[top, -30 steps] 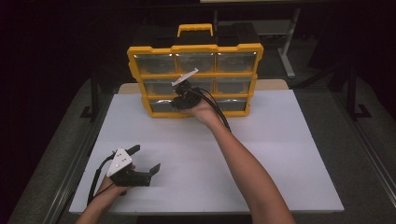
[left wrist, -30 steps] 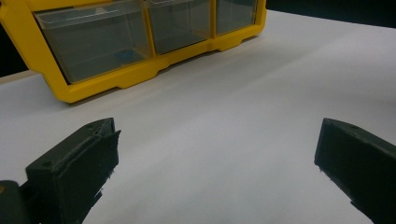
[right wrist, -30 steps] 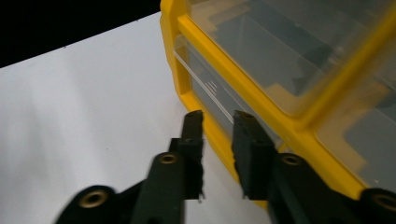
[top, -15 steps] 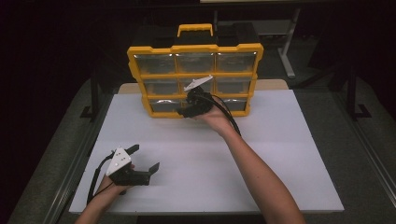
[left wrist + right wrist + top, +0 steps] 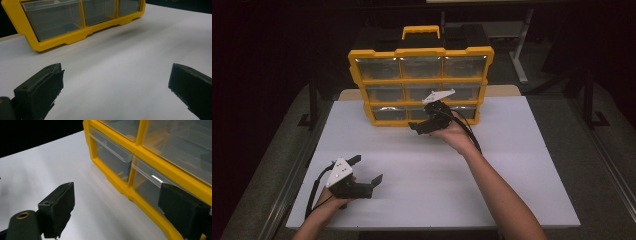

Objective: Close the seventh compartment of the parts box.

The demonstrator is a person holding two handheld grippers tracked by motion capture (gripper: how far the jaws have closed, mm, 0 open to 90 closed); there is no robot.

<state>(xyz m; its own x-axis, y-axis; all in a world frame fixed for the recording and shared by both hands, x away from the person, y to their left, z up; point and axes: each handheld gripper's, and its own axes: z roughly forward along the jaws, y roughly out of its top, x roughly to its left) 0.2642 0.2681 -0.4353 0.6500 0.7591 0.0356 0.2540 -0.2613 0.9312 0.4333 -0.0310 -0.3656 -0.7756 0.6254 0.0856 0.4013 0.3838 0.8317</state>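
Cabinet: a yellow drawer cabinet point(image 5: 420, 80) stands upright at the far middle of the white table point(image 5: 512, 170), its front toward the person, a yellow handle point(image 5: 421, 31) on top.
Drawers: three rows of three clear drawers; the bottom row sits just above the table top. In the left gripper view a small blue thing point(image 5: 68, 25) lies inside the bottom-left drawer point(image 5: 53, 20); what it is cannot be told.
Right gripper: the right gripper point(image 5: 421, 128) hangs in front of the cabinet's bottom row, near the middle drawer, held from below by the right hand point(image 5: 453, 134). It is near the cabinet front; whether it touches it cannot be told from the high view.
Right jaws: wide apart, having just been opening, with nothing between them. In the right gripper view they frame the cabinet's lower yellow edge point(image 5: 130, 192) and the clear pull lips of two bottom drawers point(image 5: 112, 145); neither pad presses on a lip or the frame.
Left gripper: the left gripper point(image 5: 367, 170) rests low over the table's near left part, well apart from the cabinet, held by the left hand point(image 5: 332, 197), its cable looping off to the left.
Left jaws: wide apart, only bare table between them; they point toward the cabinet's bottom-left corner.
Table: white, bare between the two grippers.
Surroundings: dark floor and metal frames around the table.
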